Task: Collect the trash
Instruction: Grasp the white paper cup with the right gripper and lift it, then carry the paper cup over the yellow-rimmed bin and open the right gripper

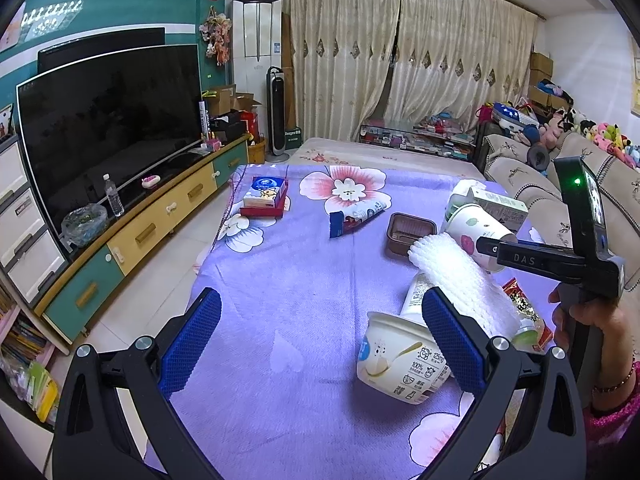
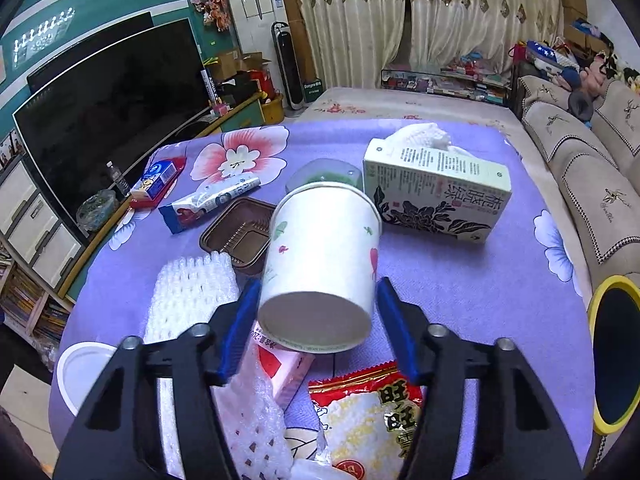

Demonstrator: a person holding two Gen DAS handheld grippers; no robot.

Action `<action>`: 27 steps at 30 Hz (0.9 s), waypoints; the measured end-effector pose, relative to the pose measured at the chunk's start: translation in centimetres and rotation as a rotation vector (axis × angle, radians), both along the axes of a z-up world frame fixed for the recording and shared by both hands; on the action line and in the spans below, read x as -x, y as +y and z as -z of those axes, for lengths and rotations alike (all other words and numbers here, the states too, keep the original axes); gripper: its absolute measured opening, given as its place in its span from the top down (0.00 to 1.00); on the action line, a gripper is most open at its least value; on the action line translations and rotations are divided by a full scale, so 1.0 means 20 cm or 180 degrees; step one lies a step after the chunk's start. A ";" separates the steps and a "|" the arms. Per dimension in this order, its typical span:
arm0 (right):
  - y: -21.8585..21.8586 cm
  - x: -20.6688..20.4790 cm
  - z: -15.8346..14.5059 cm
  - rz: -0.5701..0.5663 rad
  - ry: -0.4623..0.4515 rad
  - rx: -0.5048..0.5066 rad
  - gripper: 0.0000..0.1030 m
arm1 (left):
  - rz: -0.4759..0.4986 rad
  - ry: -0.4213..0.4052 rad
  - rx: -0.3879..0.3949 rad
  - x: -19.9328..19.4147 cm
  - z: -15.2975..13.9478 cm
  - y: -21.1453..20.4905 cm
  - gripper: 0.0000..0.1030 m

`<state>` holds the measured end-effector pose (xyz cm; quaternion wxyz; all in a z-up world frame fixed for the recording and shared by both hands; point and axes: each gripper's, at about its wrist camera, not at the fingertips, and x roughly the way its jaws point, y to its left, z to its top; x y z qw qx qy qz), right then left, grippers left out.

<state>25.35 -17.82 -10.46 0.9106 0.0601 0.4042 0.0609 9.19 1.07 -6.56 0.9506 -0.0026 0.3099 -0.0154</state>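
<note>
My right gripper (image 2: 318, 284) is shut on a white paper cup (image 2: 320, 264) with small prints; a blue pad presses each side, and the cup's base faces the camera. In the left wrist view the cup (image 1: 476, 226) sits tilted above the purple cloth, under one of the right gripper's black fingers (image 1: 516, 256). My left gripper (image 1: 322, 304) is open and low over the cloth, with nothing between its pads. Its right finger stands beside a tipped yogurt tub (image 1: 400, 360). A white foam net (image 1: 460, 280) lies behind that.
On the flowered cloth (image 2: 460, 288) lie a brown tray (image 2: 240, 232), a blue wrapper (image 2: 204, 204), a green-and-white carton (image 2: 436, 192), a red snack bag (image 2: 368, 412) and a tissue pack (image 1: 266, 198). A yellow-rimmed bin (image 2: 616, 360) stands at the right. A sofa is on the right, a TV cabinet on the left.
</note>
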 end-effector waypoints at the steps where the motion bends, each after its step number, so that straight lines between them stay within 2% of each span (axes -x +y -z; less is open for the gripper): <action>1: -0.01 0.01 -0.01 0.0001 -0.0013 -0.0027 0.46 | 0.0002 -0.0001 0.0002 0.00 0.00 0.00 0.04; 5: -0.03 0.07 -0.06 -0.0055 -0.0084 -0.0145 0.47 | 0.0007 -0.0017 -0.0010 0.00 0.00 0.00 0.04; 14: -0.14 0.35 -0.28 -0.0070 -0.0390 -0.0238 0.47 | 0.0102 -0.0110 -0.0035 0.06 -0.05 -0.06 0.04; 20: -0.42 0.55 -0.31 0.0310 -0.0510 -0.0184 0.47 | 0.0194 -0.0140 -0.0059 0.11 -0.07 -0.13 0.04; 27: -0.91 0.69 -0.22 0.1103 -0.0414 0.0008 0.47 | 0.0258 -0.0091 -0.0006 0.13 -0.06 -0.18 0.04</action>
